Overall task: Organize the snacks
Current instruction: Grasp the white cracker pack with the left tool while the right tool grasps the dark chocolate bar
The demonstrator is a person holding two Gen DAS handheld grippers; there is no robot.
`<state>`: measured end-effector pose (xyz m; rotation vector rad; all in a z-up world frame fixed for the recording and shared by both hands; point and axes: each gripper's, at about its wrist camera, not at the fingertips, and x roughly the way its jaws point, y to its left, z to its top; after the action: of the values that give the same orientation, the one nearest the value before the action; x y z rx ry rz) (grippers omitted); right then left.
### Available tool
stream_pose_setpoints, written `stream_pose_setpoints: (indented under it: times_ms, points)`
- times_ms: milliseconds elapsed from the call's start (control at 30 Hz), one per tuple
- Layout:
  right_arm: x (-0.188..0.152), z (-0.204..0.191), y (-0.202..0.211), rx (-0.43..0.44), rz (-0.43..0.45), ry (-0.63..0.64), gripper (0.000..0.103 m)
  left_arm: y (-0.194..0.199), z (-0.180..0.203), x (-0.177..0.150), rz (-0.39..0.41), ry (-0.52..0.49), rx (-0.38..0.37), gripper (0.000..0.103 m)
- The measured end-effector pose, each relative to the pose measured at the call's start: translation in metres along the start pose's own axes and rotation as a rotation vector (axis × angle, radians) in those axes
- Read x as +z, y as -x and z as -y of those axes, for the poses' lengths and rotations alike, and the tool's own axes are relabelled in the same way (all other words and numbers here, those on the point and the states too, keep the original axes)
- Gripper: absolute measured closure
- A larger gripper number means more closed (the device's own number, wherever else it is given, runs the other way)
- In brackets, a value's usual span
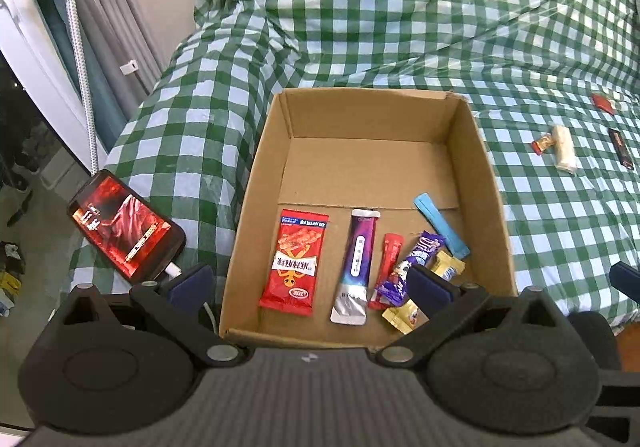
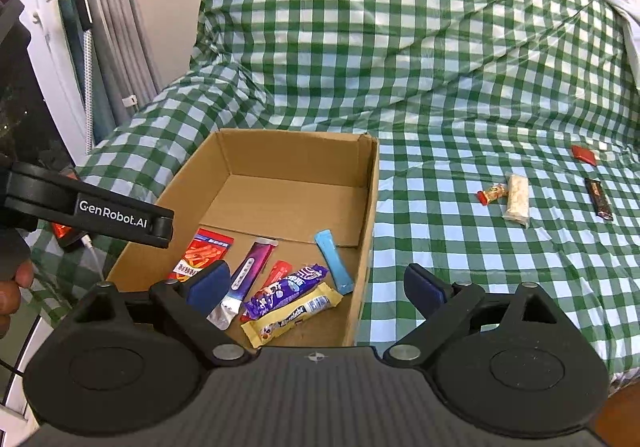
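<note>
1. Four snacks lie loose on the green-and-white checked bed cover [image 2: 460, 255], well apart from the right hand-held gripper [image 2: 320, 289], ahead and to its right: a small red-and-gold wrapped candy [image 2: 491, 193] touching or just beside a pale cream wrapped bar [image 2: 517, 200], a dark brown bar [image 2: 599, 199] and a small red packet [image 2: 583, 155] beyond.
2. The cover is slick and creased, so a flat wrapper could slide from the pads, or the cloth be pinched with it.
3. The candy and cream bar sit so close that one grasp may catch both.
4. The open brown cardboard box [image 2: 370, 207] is light; a knock on its wall could shift it.
5. The right hand-held gripper is spread wide and grasps nothing, straddling the box's near right corner.
6. The left hand-held gripper [image 1: 310, 281] is likewise released and empty, above the box's near edge, with the packed snacks just ahead of it.
</note>
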<state>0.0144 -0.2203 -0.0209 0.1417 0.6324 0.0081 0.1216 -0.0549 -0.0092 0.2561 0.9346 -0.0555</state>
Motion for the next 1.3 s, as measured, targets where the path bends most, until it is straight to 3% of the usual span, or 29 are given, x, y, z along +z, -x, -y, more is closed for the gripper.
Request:
stream_pose_setpoints:
  times_ms: [433,600,800,967,1133,1300]
  points:
    - [-0.008,0.039,0.038,0.018,0.075,-0.098,0.008,0.033,0.035,-0.010,0.012,-0.053,-0.012,0.000]
    - [-0.008,0.083,0.046,-0.056,0.108,-0.156,0.007,0.035,0.070,0.006,0.011,-0.099,-0.065,0.000]
    - [-0.003,0.184,0.050,-0.256,0.143,-0.264,0.007,0.026,0.149,0.050,-0.012,-0.162,-0.194,0.000]
    - [-0.007,0.267,0.036,-0.389,0.141,-0.315,0.006,-0.007,0.237,0.090,-0.067,-0.219,-0.271,0.000]
    - [-0.003,0.347,-0.013,-0.456,0.099,-0.368,0.006,-0.065,0.327,0.122,-0.129,-0.291,-0.281,0.000]
    - [0.000,0.415,-0.085,-0.482,0.031,-0.415,0.006,-0.135,0.395,0.148,-0.166,-0.298,-0.281,0.000]
